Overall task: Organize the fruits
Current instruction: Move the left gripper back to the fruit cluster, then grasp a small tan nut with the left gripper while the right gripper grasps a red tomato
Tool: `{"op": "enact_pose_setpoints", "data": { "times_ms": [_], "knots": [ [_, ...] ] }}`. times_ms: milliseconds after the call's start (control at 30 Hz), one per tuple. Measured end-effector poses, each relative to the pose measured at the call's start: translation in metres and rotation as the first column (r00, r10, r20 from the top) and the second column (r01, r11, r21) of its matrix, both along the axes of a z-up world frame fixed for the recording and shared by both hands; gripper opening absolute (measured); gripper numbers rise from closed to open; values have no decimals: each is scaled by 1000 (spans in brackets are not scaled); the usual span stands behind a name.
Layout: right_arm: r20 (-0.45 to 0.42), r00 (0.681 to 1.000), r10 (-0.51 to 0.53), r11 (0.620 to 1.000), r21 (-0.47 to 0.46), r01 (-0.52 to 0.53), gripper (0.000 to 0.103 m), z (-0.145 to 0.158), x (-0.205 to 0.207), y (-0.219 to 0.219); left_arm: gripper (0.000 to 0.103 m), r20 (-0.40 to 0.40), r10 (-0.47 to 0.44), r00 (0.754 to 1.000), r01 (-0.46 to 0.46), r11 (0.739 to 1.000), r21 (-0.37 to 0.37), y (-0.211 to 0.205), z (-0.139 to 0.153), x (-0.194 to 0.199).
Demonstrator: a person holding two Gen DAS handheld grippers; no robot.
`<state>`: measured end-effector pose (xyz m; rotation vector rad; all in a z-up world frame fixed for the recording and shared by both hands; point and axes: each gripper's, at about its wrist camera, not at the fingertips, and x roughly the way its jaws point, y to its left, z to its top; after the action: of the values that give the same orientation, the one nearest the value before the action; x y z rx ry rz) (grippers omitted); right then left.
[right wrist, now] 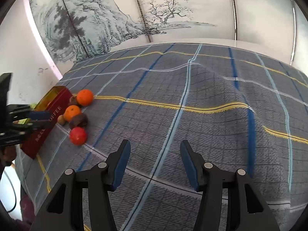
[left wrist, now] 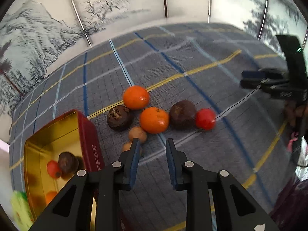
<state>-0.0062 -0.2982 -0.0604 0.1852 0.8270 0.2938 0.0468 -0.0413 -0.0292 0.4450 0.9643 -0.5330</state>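
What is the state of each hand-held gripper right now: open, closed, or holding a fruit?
Left hand-held gripper: open by a narrow gap, holding nothing.
Right hand-held gripper: open wider, holding nothing.

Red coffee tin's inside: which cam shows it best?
Left wrist view: the red rectangular coffee tin is close, its gold interior open to the camera with fruit inside. Right wrist view shows mainly its red lettered side, far left; contents unreadable.

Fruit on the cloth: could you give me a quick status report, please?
Left gripper narrowly open, right gripper open, both empty. Seven fruits loose beside the tin, some already inside. Nothing blocking the pile.
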Motion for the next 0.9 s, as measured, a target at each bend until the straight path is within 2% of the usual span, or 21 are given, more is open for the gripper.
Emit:
{"op": "enact_pose_setpoints", "data": {
  "times_ms": [167, 300, 367, 500, 633, 767, 833, 900],
  "knots": [
    [-22, 1000, 3, 998, 62, -2, 55, -6, 3, -6, 26, -25, 43, 999, -42, 999, 23, 1, -6, 18],
    [-30, 1000, 6, 997, 82, -4, 55, -8, 3, -8, 27, -79, 73, 994, -64, 992, 110, -5, -23, 28],
    [-30, 999, 11, 996, 89, -8, 55, -8, 3, -9, 21, -100, 72, 992, -61, 992, 108, -6, -25, 29],
    [-33, 999, 13, 991, 131, -8, 55, -9, 5, -14, 20, -83, 106, 991, -95, 988, 121, -9, -27, 22],
    [-34, 999, 12, 991, 134, -7, 55, -10, 5, -14, 20, -60, 207, 977, -203, 977, 67, -6, -18, 3],
    [-32, 999, 20, 994, 106, -16, 55, -8, 5, -10, 20, -43, 262, 964, -264, 963, -47, -3, 3, -33],
    [-24, 998, 54, 994, 99, -51, 55, -7, 3, -4, 20, -48, 275, 960, -279, 956, -88, -2, 12, -41],
    [-3, 991, 137, 988, 73, -137, 55, -1, -2, 14, 20, -46, 288, 957, -291, 948, -127, -1, 21, -52]
  ]
}}
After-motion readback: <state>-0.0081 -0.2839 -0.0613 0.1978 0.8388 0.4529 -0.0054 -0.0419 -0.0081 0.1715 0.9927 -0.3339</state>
